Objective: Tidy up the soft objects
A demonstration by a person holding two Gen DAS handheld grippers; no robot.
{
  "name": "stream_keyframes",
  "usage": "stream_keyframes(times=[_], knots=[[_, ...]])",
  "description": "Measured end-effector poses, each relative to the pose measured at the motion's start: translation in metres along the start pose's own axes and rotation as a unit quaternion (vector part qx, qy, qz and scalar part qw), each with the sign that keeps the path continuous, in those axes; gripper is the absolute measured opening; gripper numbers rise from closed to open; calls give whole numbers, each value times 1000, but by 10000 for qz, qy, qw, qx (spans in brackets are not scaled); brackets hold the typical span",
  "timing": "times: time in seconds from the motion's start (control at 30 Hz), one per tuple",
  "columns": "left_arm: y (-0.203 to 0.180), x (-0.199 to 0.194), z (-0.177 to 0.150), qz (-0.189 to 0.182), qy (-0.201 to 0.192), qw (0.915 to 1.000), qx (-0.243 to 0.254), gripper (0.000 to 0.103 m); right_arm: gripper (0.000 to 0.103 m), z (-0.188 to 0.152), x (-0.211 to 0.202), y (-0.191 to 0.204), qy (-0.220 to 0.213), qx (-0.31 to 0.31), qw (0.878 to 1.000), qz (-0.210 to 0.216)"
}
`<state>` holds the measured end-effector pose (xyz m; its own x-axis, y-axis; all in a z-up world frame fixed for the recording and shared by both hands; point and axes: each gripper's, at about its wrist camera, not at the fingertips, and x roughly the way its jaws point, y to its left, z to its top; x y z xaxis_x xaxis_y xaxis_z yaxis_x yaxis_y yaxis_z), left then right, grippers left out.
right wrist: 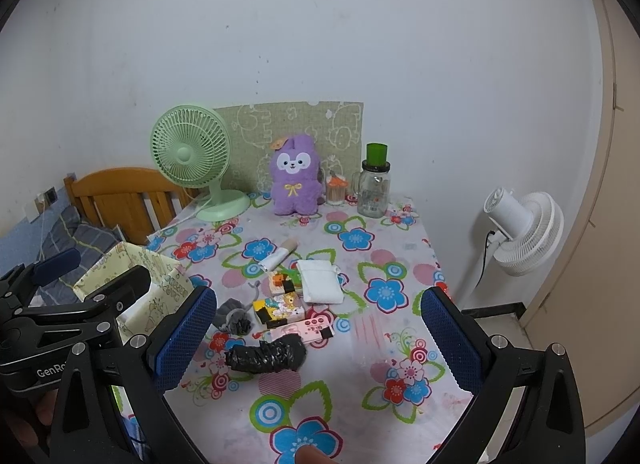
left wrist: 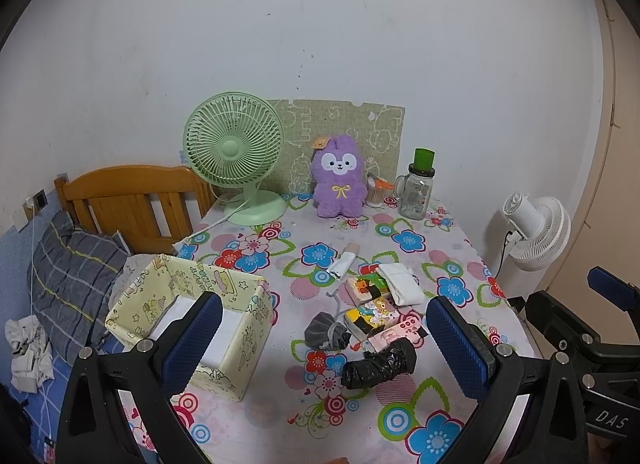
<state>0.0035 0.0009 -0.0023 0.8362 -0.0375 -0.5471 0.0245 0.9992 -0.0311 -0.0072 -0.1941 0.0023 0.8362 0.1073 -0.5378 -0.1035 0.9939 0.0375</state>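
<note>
A purple plush rabbit (left wrist: 339, 183) (right wrist: 296, 177) sits upright at the back of the flowered table (left wrist: 432, 260) (right wrist: 384, 264). Mid-table lie a grey drawstring pouch (left wrist: 325, 331) (right wrist: 235, 318), a rolled black plastic bag (left wrist: 380, 364) (right wrist: 266, 354), a folded white cloth (left wrist: 401, 280) (right wrist: 321, 282), a small white roll (left wrist: 343, 262) (right wrist: 278, 255) and several patterned cases (left wrist: 380, 316) (right wrist: 282, 306). A yellow fabric box (left wrist: 192, 320) (right wrist: 132, 288) stands at the left edge. My left gripper (left wrist: 324, 348) is open above the near table. My right gripper (right wrist: 318, 342) is open too, nothing held.
A green desk fan (left wrist: 236, 155) (right wrist: 192, 159), a glass jar with a green cup on its lid (left wrist: 418, 187) (right wrist: 374, 183) and a small container (left wrist: 376, 191) line the back. A wooden bed headboard (left wrist: 132, 199) and pillow (left wrist: 72, 276) lie left; a white fan (left wrist: 536, 227) (right wrist: 524, 232) stands right.
</note>
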Motion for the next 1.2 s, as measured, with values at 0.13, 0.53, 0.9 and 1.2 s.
stream_keyframes(times=[0.13,0.53,0.9,1.2], knots=[[0,0,0,1,-6,10000,-2,103,103,0,0,0,12,3,10000,6],[0,0,1,-18,-9,10000,-6,103,103,2,-1,-1,-4,7,10000,7],[0,0,1,-23,-9,10000,-12,103,103,1,-2,0,-15,-4,10000,2],[1,-2,2,-41,13,10000,-37,103,103,2,-2,0,-12,-10,10000,-3]])
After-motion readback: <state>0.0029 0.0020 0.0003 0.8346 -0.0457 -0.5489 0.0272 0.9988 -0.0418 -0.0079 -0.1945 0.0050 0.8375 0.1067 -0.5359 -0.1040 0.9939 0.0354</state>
